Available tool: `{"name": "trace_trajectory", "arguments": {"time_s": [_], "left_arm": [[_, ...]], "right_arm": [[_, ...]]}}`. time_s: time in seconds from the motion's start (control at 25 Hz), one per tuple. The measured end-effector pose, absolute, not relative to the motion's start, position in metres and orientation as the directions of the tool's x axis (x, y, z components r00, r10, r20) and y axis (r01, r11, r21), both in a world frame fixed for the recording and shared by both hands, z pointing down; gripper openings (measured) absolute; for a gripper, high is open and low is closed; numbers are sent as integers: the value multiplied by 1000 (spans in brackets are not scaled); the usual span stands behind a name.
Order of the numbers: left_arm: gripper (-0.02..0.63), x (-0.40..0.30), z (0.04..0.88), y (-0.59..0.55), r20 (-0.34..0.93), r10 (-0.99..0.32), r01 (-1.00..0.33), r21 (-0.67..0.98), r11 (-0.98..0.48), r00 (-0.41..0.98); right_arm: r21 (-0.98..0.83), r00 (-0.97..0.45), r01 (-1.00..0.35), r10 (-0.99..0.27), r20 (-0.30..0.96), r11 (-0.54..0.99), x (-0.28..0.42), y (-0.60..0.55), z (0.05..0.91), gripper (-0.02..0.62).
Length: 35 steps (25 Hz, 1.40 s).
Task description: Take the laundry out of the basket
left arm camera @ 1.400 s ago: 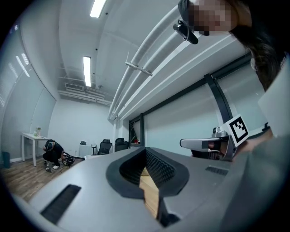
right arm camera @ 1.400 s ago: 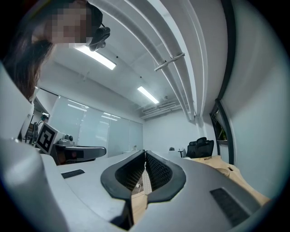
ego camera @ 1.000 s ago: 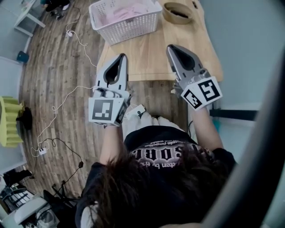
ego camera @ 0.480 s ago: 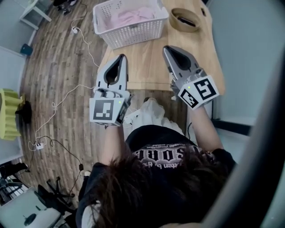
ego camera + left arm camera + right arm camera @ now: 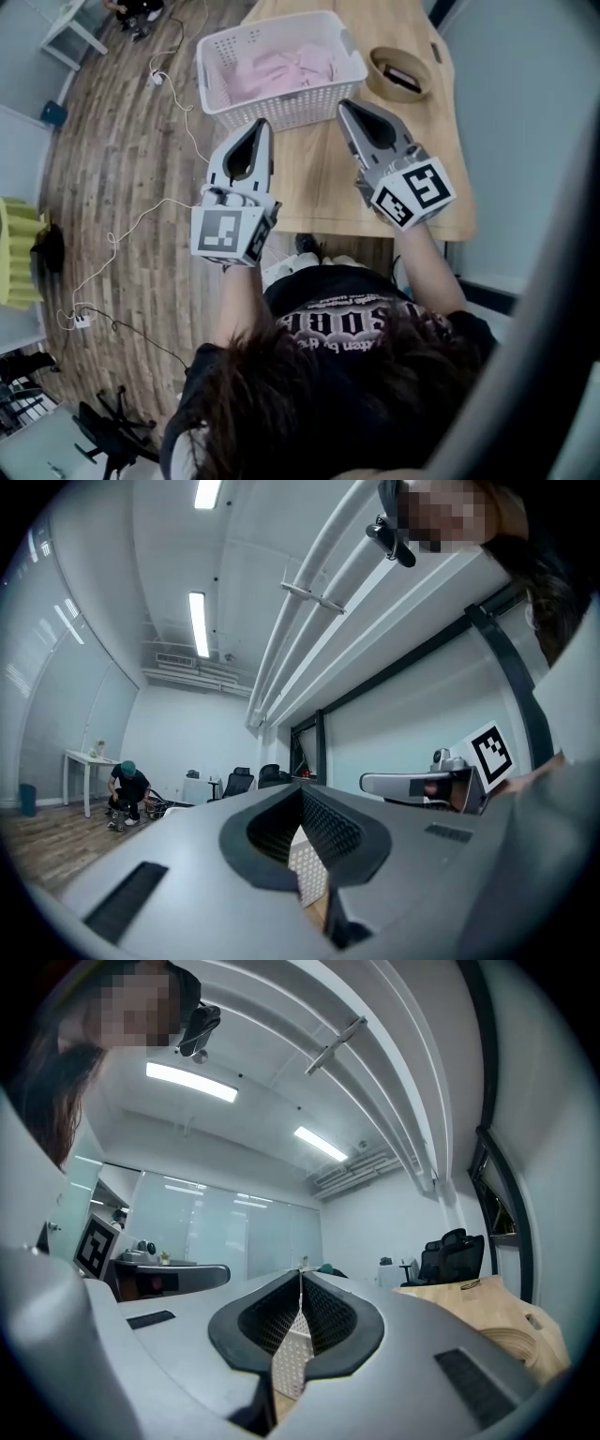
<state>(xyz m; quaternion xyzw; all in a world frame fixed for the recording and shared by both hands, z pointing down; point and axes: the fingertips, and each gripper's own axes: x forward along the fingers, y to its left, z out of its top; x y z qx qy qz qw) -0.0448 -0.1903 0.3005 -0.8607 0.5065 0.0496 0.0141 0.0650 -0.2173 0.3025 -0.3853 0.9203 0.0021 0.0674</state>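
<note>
A white perforated laundry basket (image 5: 239,103) stands on the wooden table (image 5: 323,183), holding pink laundry (image 5: 281,67). My left gripper (image 5: 262,123) is shut and empty, its tip just short of the basket's near wall. My right gripper (image 5: 341,104) is also shut and empty, its tip at the basket's near right corner. In the left gripper view the jaws (image 5: 302,787) meet at the tip, and the basket wall (image 5: 307,872) shows through the gap below. The right gripper view shows the closed jaws (image 5: 301,1273) with the basket wall (image 5: 291,1358) behind them.
A wooden bowl (image 5: 398,73) with a dark item sits right of the basket. White and black cables (image 5: 141,216) trail over the wood floor at the left. A grey wall (image 5: 525,112) runs close along the table's right side. A person (image 5: 125,794) crouches far off.
Both grippers have moved forward over the table toward the basket. The basket and table now sit lower and closer in the head view. The jaws have stayed shut.
</note>
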Motion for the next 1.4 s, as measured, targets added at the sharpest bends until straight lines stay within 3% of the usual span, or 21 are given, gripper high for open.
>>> {"name": "trace_trajectory", "arguments": {"time_s": [0.68,1.4], "left_arm": [[0,-95,285,-294,-123,-883,-891,-9,-455,452],[0,-111,276,-343,-110,-910,-915,15,-403,399]], "right_arm": [[-50,-711,-690,-689,-139,722,20,-337,293,29],[30,-822,-569,-567,-56,822,-16,-411,283,29]]}}
